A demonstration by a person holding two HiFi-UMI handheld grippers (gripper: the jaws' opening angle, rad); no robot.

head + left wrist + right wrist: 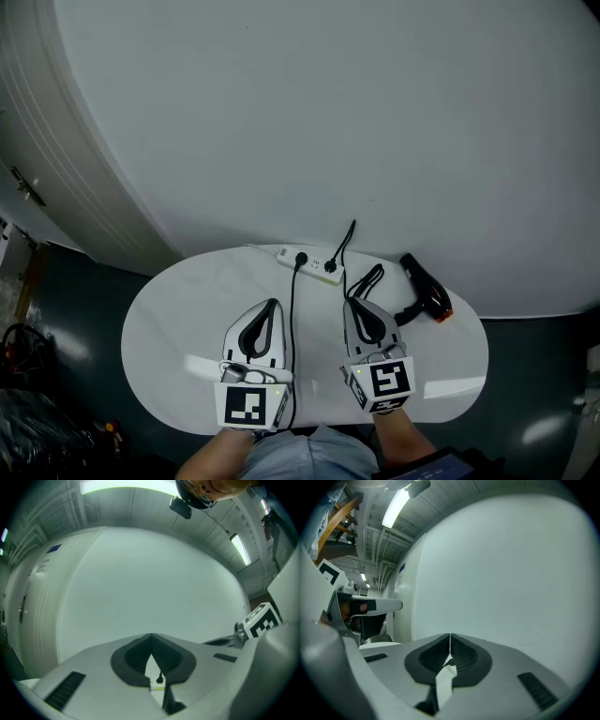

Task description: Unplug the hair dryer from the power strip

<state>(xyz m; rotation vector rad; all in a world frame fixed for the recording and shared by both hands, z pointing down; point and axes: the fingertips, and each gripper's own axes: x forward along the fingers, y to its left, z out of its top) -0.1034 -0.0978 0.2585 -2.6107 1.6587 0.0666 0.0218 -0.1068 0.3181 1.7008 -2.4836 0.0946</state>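
A white power strip (309,263) lies at the far side of the white oval table (169,319). Two black plugs (301,258) (330,266) sit at it; one cord runs back toward me, the other curls away. The black hair dryer (427,289) with an orange end lies to the right, its cord looped (367,279) near the strip. My left gripper (273,302) (151,635) and right gripper (349,302) (450,634) hover side by side short of the strip, both shut and holding nothing. In the left gripper view a plug (159,678) shows below the closed tips.
A large pale curved wall (309,112) rises right behind the table. Dark floor (66,309) surrounds the table, with clutter at the far left (19,356). The table's near edge is by my body.
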